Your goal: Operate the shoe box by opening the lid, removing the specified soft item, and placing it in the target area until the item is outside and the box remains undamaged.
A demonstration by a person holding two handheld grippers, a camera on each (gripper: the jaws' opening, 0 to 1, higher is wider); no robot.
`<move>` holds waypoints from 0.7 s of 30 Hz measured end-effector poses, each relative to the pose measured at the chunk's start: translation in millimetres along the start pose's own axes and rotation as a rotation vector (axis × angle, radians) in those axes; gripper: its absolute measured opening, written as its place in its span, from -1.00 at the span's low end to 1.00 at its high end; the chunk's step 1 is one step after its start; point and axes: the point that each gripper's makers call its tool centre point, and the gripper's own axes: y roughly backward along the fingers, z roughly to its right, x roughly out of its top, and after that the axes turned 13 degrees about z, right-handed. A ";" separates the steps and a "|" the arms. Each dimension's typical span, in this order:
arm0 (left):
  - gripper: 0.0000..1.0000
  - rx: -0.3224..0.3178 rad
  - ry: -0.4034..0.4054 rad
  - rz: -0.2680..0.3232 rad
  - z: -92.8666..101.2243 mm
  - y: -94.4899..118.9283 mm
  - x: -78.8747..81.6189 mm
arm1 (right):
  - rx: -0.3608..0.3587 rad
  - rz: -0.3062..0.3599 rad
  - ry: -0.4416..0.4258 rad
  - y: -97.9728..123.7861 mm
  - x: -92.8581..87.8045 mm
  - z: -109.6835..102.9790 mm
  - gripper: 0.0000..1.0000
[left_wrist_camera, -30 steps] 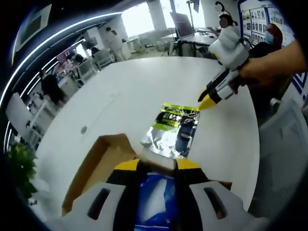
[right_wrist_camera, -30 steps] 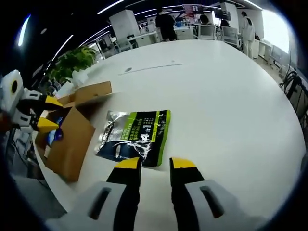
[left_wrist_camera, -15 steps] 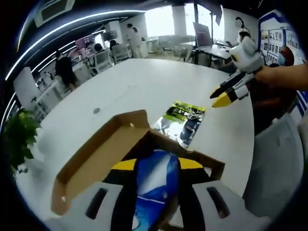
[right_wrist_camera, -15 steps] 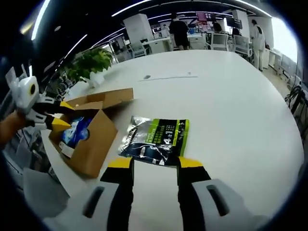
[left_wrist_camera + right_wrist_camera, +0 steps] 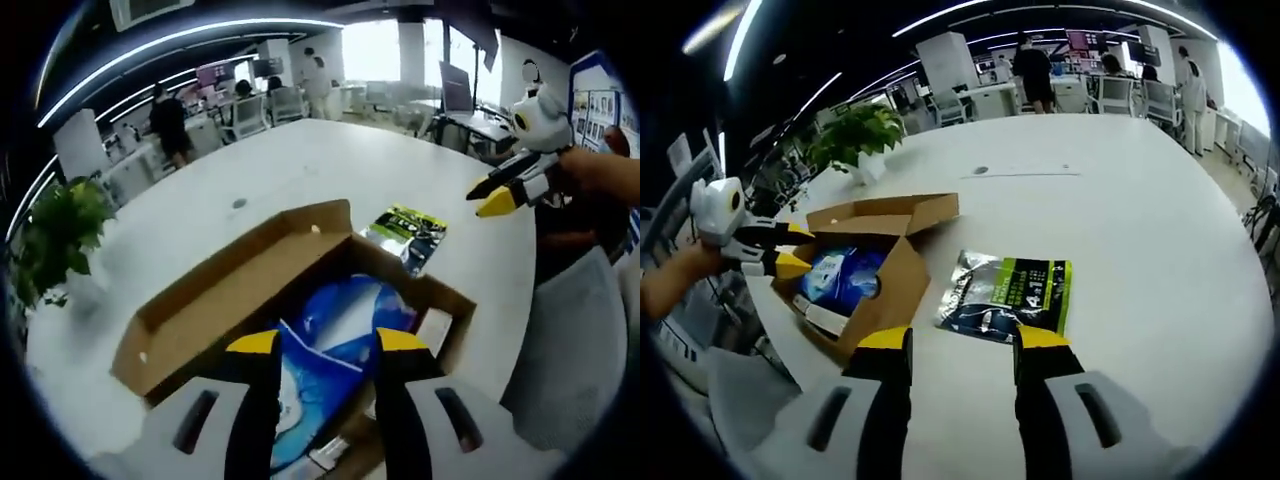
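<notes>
The cardboard shoe box (image 5: 300,290) sits open on the white bench (image 5: 1120,200), lid folded back, a blue soft pack (image 5: 330,340) lying inside. A green-and-silver pouch (image 5: 1008,292) rests on the bench just beside it. The left gripper (image 5: 317,342) hangs over the pack, jaws apart, possibly touching it. The right gripper (image 5: 956,338) hovers with jaws parted, holding nothing

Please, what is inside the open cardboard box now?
Inside the cardboard box lies a blue and white soft pack. A small white piece sits near one corner. Whatever lies under the pack is covered.
</notes>
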 end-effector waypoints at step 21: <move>-0.30 0.166 0.098 0.001 -38.3 54.5 -39.9 | 0.146 -0.023 0.056 -22.7 2.4 -65.5 -0.26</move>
